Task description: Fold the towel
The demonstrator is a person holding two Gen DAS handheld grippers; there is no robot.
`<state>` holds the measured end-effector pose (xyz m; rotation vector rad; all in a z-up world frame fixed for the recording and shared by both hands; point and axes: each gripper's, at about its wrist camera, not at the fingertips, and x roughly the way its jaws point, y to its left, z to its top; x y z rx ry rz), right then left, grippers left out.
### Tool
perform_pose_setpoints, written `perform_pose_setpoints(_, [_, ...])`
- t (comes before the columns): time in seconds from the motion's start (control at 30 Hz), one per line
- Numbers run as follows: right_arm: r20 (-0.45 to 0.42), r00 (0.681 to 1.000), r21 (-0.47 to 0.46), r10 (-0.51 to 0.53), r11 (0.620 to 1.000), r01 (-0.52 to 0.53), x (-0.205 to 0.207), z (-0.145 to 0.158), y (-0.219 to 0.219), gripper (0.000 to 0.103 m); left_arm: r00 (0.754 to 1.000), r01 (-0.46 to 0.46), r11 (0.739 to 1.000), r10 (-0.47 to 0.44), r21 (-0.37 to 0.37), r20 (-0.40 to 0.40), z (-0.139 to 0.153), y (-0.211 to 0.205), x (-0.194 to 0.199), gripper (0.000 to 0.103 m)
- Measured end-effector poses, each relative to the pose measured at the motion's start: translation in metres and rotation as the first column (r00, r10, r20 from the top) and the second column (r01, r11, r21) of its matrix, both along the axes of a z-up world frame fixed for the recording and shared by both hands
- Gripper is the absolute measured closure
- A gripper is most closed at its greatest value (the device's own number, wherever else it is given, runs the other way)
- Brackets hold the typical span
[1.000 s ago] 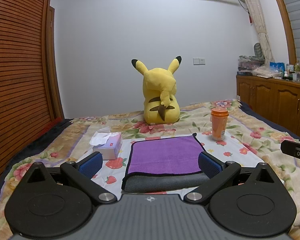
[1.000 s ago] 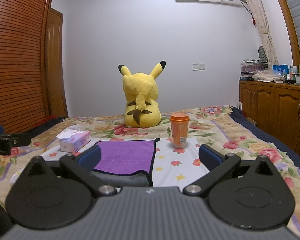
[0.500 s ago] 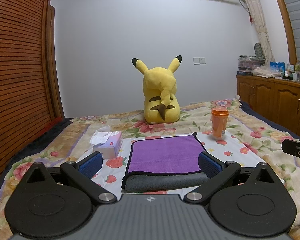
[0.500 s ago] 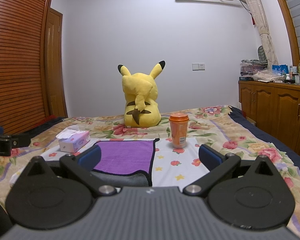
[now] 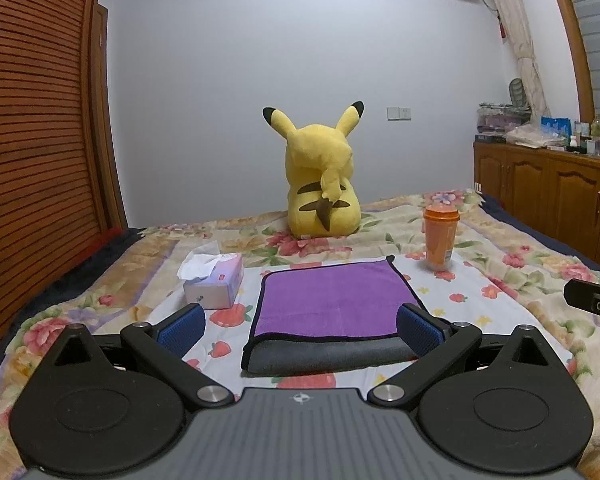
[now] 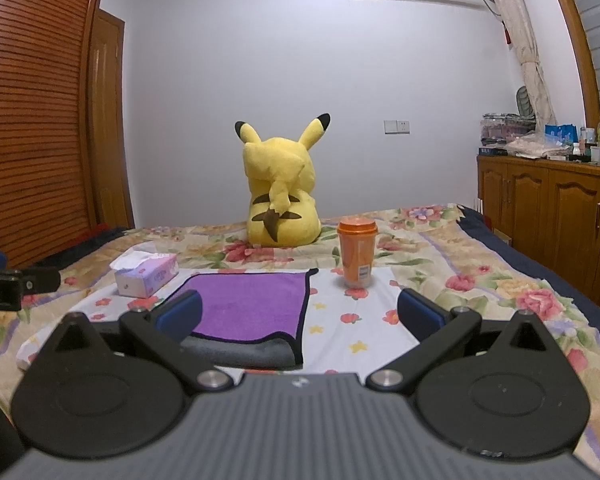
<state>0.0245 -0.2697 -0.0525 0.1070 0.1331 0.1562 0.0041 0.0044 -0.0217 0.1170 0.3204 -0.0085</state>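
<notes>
A purple towel (image 5: 334, 302) with a black hem lies folded on the flowered bedspread, its grey underside showing along the near edge. It also shows in the right wrist view (image 6: 252, 306). My left gripper (image 5: 300, 326) is open and empty, held just short of the towel's near edge with the towel between its blue pads. My right gripper (image 6: 299, 314) is open and empty, with the towel's near right corner between its pads. Each gripper shows at the edge of the other's view.
A tissue box (image 5: 216, 282) sits left of the towel. An orange lidded cup (image 5: 440, 238) stands at its far right. A yellow plush toy (image 5: 320, 184) sits behind. Wooden cabinets (image 5: 548, 196) run along the right, a slatted wardrobe (image 5: 36, 120) along the left.
Both views have shifted only very slightly. The towel and both grippers stay as they were.
</notes>
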Motion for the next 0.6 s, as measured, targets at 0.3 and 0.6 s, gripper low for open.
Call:
perform_pose_setpoints(0.3, [-0.038,0.999,-0.017,0.008,1.0,-0.009,0.007,-0.007,0.008,0.0,0.999,0.006,1.0,-0.005,0.008,-0.054,-0.008,0.003,0.017,0.0])
perform_pose_setpoints(0.6, [-0.08,0.997,-0.027,0.017,0.999,-0.019,0.02,-0.016,0.017,0.0,0.996,0.014,1.0,-0.013,0.01,-0.093,-0.016,0.01,0.036,0.0])
